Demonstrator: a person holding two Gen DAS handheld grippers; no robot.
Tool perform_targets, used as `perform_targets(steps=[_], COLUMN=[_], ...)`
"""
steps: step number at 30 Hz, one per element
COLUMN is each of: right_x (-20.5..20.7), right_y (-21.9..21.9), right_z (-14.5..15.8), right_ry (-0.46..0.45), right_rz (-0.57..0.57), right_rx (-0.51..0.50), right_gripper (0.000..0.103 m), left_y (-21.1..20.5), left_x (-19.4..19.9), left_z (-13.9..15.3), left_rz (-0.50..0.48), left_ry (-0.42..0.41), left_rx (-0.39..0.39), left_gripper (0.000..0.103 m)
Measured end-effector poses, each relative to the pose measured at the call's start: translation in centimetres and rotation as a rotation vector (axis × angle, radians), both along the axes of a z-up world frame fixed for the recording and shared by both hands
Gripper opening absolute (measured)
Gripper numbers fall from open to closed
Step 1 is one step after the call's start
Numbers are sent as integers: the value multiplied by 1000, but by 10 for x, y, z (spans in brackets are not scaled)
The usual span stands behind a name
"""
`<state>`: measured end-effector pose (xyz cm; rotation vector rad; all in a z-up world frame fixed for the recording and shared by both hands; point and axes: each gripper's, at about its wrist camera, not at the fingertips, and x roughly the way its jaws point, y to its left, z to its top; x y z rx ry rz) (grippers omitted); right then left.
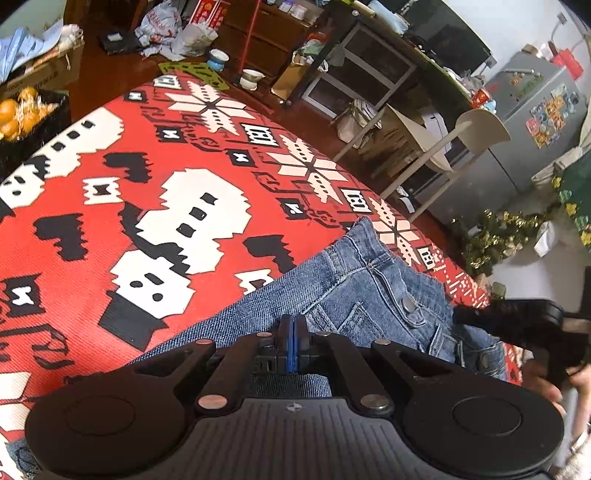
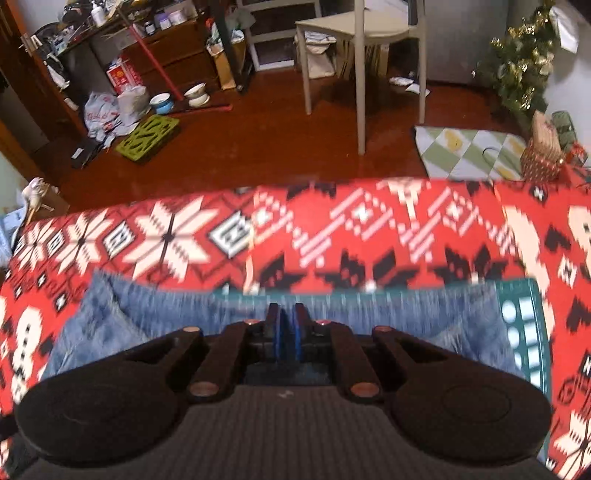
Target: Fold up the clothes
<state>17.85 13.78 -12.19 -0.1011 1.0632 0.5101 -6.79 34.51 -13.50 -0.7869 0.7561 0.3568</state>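
Blue jeans (image 1: 354,291) lie on a red, white and black patterned blanket (image 1: 110,221), waistband and metal button facing up. My left gripper (image 1: 293,325) is shut and rests over the denim, its blue pads pressed together with no fabric visible between them. At the right edge of that view, the dark blurred body of the right tool (image 1: 524,325) meets the jeans' waist edge, with a hand (image 1: 546,387) below it. In the right wrist view my right gripper (image 2: 287,314) is closed to a thin slit on the blurred jeans (image 2: 110,325).
A teal patterned mat (image 2: 524,325) shows under the jeans' right end on the blanket (image 2: 369,240). Beyond the blanket's edge is wooden floor with a beige chair (image 2: 362,29), a small Christmas tree (image 2: 524,62), bowls, bags and shelves.
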Motion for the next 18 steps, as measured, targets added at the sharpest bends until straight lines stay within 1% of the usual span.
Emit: perform_targets(steps=[3, 6, 9, 11, 12, 13, 16, 17, 18], right_x=[4, -3, -18, -21, -19, -16, -5, -1, 3], right_y=[10, 13, 26, 38, 41, 43, 51, 54, 58], right_z=[7, 20, 21, 13, 9, 7, 2, 1, 0], right_ry=[9, 36, 56, 65, 64, 62, 57, 51, 45], right_rz=[-3, 38, 104, 123, 116, 103, 60, 45, 33], right_rx=[-18, 55, 54, 31, 28, 33, 47, 41, 30], right_gripper=[9, 9, 9, 9, 9, 5, 3, 1, 1], left_y=[2, 1, 1, 0, 0, 0, 1, 2, 2], left_x=[0, -1, -1, -2, -2, -2, -2, -2, -2], left_z=[-1, 0, 1, 1, 2, 2, 1, 0, 0], left_rz=[5, 9, 10, 10, 9, 9, 11, 12, 12], left_ry=[-6, -4, -3, -2, -1, 0, -4, -6, -7], left_rx=[-9, -6, -7, -5, -4, -3, -8, -11, -11], left_gripper=[1, 1, 1, 1, 1, 1, 1, 1, 1])
